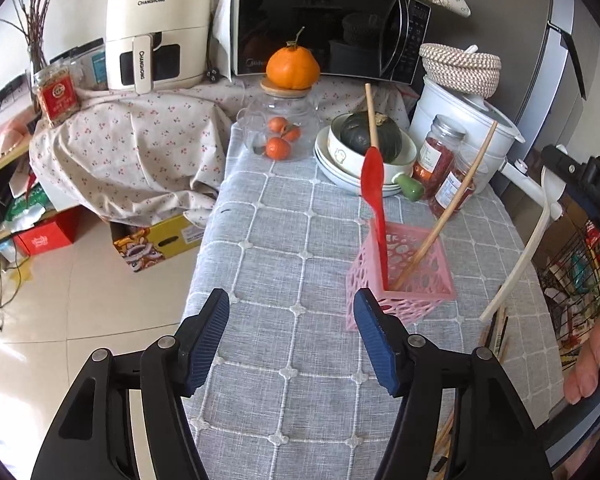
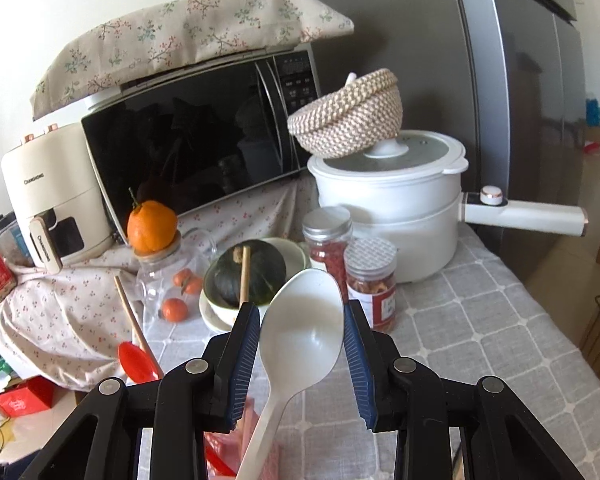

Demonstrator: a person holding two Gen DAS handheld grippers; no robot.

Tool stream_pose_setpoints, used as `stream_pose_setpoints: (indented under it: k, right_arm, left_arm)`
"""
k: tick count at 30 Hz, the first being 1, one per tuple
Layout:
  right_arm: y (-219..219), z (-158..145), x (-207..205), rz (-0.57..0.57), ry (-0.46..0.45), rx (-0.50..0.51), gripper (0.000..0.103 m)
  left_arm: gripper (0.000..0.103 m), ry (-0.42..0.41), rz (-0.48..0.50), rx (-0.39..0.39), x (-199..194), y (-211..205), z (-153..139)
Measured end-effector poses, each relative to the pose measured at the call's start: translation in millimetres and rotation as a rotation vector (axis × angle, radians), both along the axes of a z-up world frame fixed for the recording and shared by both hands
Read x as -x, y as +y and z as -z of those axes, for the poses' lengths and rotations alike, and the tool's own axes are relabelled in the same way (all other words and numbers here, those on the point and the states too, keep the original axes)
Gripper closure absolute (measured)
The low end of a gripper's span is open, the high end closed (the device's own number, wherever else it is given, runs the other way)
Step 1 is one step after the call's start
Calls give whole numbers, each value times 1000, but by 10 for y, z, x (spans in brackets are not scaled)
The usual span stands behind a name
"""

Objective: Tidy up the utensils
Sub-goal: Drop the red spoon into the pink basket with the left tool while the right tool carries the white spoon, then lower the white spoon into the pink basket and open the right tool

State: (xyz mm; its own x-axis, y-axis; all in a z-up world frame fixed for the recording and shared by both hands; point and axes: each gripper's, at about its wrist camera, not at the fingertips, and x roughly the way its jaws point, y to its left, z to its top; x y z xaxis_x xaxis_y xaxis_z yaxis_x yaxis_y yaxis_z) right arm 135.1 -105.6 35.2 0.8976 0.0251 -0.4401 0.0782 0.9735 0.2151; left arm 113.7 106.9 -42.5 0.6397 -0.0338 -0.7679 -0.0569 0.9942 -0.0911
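A pink perforated holder (image 1: 404,276) stands on the grey checked tablecloth (image 1: 284,248). A red spatula with a wooden handle (image 1: 374,184) and a second wooden handle (image 1: 448,208) stand in it. My left gripper (image 1: 292,320) is open and empty just left of the holder. My right gripper (image 2: 302,344) is open, with a white ladle's bowl (image 2: 304,328) between its fingers and not clamped; its handle runs down toward the pink holder (image 2: 256,440) below. The ladle's long white handle (image 1: 516,264) also shows in the left wrist view. Chopsticks (image 1: 496,332) lie on the cloth at the right.
At the table's back stand a glass jar with tangerines (image 1: 278,128), stacked bowls with a dark squash (image 1: 370,140), two red-filled jars (image 1: 440,152), a white pot (image 2: 392,208), a microwave (image 1: 324,20) and an air fryer (image 1: 158,28). A wire basket (image 1: 576,280) is at right.
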Motion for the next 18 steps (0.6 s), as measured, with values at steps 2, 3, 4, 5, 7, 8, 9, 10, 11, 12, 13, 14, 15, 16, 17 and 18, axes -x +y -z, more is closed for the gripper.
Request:
stream_pose_setpoints:
  k: [2,3,4,5,7,8,9,10,11,12,13,14,15,16,17,18]
  right_arm:
    - [100,-43,-24,25,-39,21,65]
    - [153,-61,-36,39,-62,34,65]
    - [211,-74,-51,51,-84,50,65]
    - [274,-76,-64,63,-105,74,65]
    - [398,-51,-96,91,-141,135,65]
    - [448,-29,-118,107,-154,166,65]
    - [492,2,-135,119,-162,186,65]
    - [523,36,-156,128,-163,199,65]
    - [552,71,-178,136,-160,210,65]
    - [574,101,-200,141,-158,219,65]
    - [587,130,-215,144,-154,227,65]
    - [604,154,-229,149,-151,234,65]
    - [618,175,-235,151,-148,240,65]
    - [632,191,-237,152,-147,245,65]
    - [650,201,-238,155,-148,256,65]
    - [671,210,-237,158,-151,271,64]
  left_arm:
    - [34,16,5,-1,-26,47,28]
    - [34,23,7,0,-33,63,45]
    - [33,30,4,0,-40,80,62]
    - [33,37,3,4,-48,96,79]
    - [33,49,4,11,-69,124,113]
    - [33,54,2,13,-76,135,129]
    - [33,56,-2,17,-83,146,146]
    - [33,59,-9,23,-91,158,163]
    - [33,64,-16,31,-100,170,182]
    - [33,72,-18,39,-112,177,200]
    - [33,79,-18,47,-121,179,215]
    - [33,83,-18,52,-128,181,224]
    - [33,84,-17,52,-135,177,229]
    - [33,82,-16,50,-140,175,230]
    - [33,81,-15,49,-141,169,230]
    - [33,80,-15,49,-143,167,229]
